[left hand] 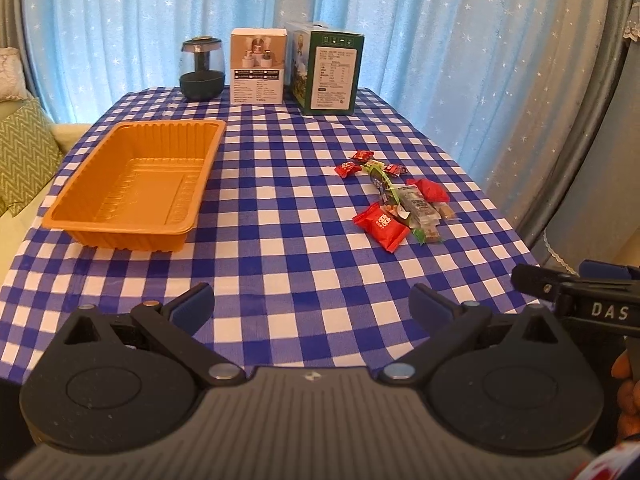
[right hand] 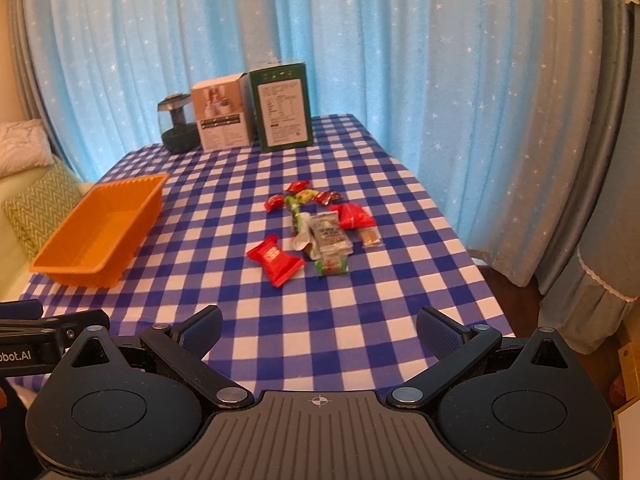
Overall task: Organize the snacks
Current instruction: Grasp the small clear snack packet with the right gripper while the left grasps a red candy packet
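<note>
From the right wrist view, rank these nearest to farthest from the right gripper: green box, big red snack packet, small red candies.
1. Big red snack packet, just ahead of the open right gripper, slightly left.
2. Small red candies, at the far end of the snack pile.
3. Green box, upright at the table's far edge.

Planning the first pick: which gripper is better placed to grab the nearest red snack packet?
Probably the right gripper: the red packet lies almost straight ahead of its open jaws. From the left gripper, also open, it sits off to the right.
</note>
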A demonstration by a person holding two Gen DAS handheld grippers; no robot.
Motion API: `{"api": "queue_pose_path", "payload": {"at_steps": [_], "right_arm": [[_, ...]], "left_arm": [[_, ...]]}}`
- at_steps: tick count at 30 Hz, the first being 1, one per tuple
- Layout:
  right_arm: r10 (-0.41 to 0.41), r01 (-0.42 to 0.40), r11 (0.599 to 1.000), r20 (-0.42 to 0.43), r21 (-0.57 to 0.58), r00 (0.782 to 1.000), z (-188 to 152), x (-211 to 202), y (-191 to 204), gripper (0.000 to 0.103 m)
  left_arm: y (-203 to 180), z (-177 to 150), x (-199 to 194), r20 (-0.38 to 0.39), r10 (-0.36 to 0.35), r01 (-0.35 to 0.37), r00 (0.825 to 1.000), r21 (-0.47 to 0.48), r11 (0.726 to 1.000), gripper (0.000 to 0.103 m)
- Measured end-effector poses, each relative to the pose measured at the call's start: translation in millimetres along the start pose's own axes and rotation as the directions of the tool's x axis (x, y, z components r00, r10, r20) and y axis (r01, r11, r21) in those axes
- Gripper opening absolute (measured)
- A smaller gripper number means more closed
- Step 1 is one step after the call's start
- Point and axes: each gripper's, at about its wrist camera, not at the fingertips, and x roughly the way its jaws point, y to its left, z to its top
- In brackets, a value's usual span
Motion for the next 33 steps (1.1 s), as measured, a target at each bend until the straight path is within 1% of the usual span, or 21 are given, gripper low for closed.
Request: {"api": "queue_pose_path", "payload": {"at_steps": [6,13,15,16,18,21,26,31,33], "right_arm": [[-0.013,0.012,0.999,0.01,0.036,1.0,7.6,20.5,-13.9,0.102],[-0.018,0.017,0.998,0.01,0.066,1.0,17.5,56.9,-30.6,0.102],[-0.013,0.012,0.997,0.008,0.07,1.0,21.1,69.2,-35.4,0.095],[-0.006,0.006,0.998,0.004,0.07,1.0,22.6,76.0,-37.2,0.089],[0.006,-0.006,0.998,-0.001,0.068,1.0,25.1,90.8,-39.9,0.087],[0.024,-0.024,0.998,-0.012,0.054,1.0,26.0,112.6,-42.4,0.078],[0.051,-0.049,0.998,-0.051,0.033,0.997,24.8,152.4,-43.4,0.061],[0.068,-0.066,0.998,-0.099,0.022,0.993,21.7,184.5,-39.4,0.049],[0.063,-0.062,0.998,-0.108,0.012,0.992,21.8,193.1,-36.9,0.047]], "left_arm": [[-0.5,10.5,33.9,-0.032,-0.026,0.027,0.999,0.014,1.0,0.103],[-6.6,23.5,78.0,-0.056,-0.048,0.048,0.997,0.001,0.999,0.103],[-8.8,27.8,90.5,-0.06,-0.05,0.05,0.997,0.002,0.999,0.102],[-10.1,30.0,96.8,-0.061,-0.049,0.049,0.997,0.005,0.999,0.102],[-11.1,33.3,108.7,-0.065,-0.044,0.045,0.997,0.009,0.999,0.101],[-9.2,37.3,126.2,-0.079,-0.043,0.044,0.996,0.005,0.999,0.098],[-4.7,39.3,150.3,-0.102,-0.041,0.042,0.994,0.008,0.999,0.094],[0.1,38.6,168.1,-0.116,-0.048,0.048,0.992,-0.007,0.999,0.093],[3.3,39.1,173.3,-0.119,-0.053,0.051,0.992,-0.021,0.999,0.093]]}}
